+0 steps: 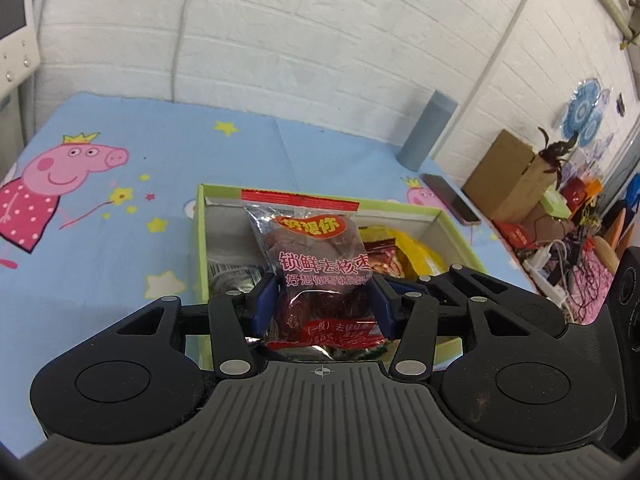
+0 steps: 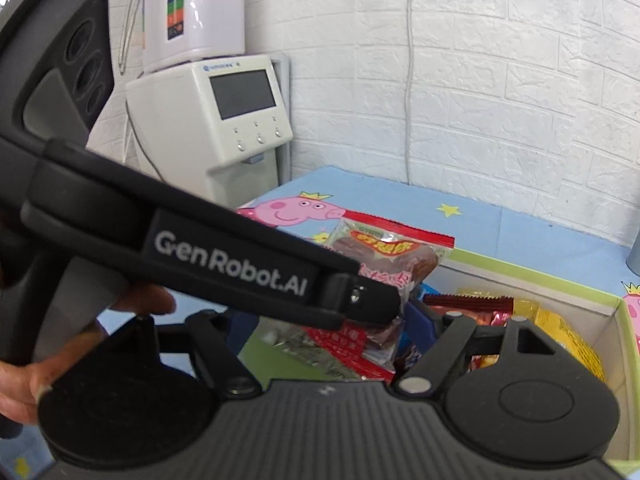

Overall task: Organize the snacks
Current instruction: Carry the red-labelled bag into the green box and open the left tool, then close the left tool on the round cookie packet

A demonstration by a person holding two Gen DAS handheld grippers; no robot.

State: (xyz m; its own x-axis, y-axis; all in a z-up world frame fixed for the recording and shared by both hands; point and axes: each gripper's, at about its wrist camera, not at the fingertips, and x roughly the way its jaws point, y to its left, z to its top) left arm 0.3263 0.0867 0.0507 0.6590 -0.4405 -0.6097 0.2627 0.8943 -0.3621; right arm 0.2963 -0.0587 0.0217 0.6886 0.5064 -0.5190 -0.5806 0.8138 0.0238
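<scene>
Above the green-rimmed cardboard box (image 1: 460, 224), which serves as the landmark, the left gripper (image 1: 326, 304) holds a clear plastic packet of dried red dates (image 1: 316, 264) upright, its blue pads clamped on the packet's lower sides. The packet hangs over the near half of the box. Inside the box, to the right of the packet, lie yellow and red snack wrappers (image 1: 404, 256), and to its left a silvery one.

Red lettering on the packet reads 好想你 on an orange patch, with 锁鲜去核枣 in large pink characters beneath. Smaller print lower down is too crumpled to read.

The packet looks light, soft and crinkly, with slick film that could slide, so a hold across the filled middle seems safer than one on the flat sealed edge.

Seen from the right wrist, the left tool crosses in front, marked "GenRobot.AI", held by a hand (image 2: 24, 384). The right gripper (image 2: 404, 320) sits just right of the packet, over the box; whether its jaws hold anything cannot be told.

Beneath the box lies a blue cartoon-pig tablecloth (image 1: 120, 160).
</scene>
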